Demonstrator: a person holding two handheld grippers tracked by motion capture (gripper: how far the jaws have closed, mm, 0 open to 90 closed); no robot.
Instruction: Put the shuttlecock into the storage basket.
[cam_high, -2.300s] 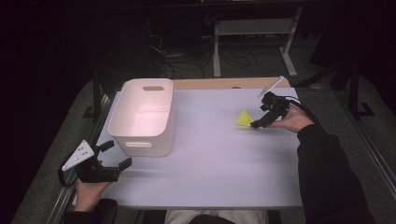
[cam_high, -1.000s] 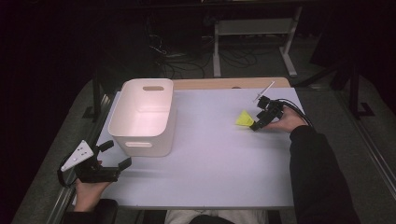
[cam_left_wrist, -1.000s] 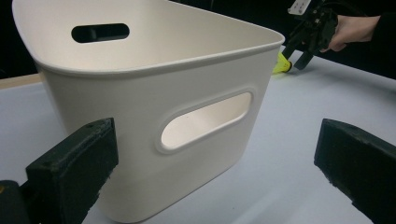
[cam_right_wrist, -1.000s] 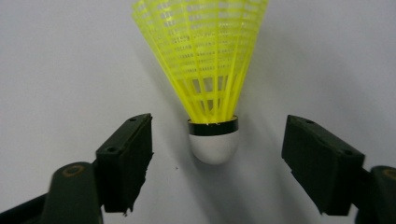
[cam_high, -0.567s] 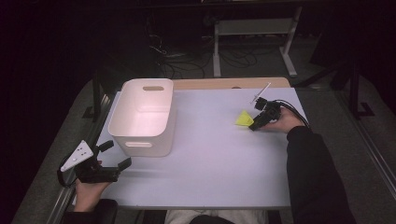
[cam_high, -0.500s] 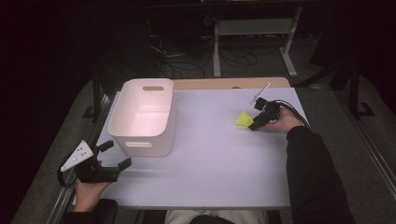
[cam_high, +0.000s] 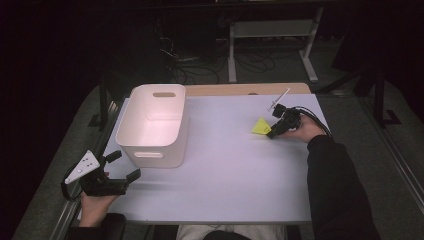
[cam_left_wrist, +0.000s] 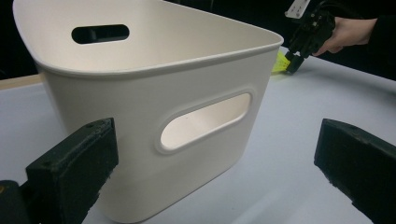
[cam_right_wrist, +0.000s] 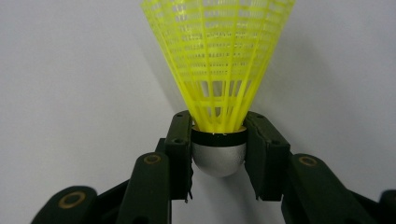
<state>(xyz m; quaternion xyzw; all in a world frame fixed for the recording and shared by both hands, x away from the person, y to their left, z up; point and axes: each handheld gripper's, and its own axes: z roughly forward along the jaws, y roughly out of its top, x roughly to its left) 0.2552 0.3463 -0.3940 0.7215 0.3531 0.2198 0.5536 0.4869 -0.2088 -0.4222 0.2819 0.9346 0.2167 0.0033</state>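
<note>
A yellow plastic shuttlecock with a silver-grey head lies on the pale table at the right, its skirt pointing away from my right gripper. My right gripper has just been closing, and its black pads now press on both sides of the head. At the near left edge of the table, my left gripper stands open and holds nothing. Its jaws face the near wall of a white bin.
The white bin with cut-out handles stands on the left half of the table, and what shows of its inside is bare. A strip of wood runs along the far edge of the table. Beyond it are dark floor, cables and a metal frame.
Since the earliest frame the right hand has shifted slightly toward the shuttlecock and settled there. The left hand and the bin have stayed put.
</note>
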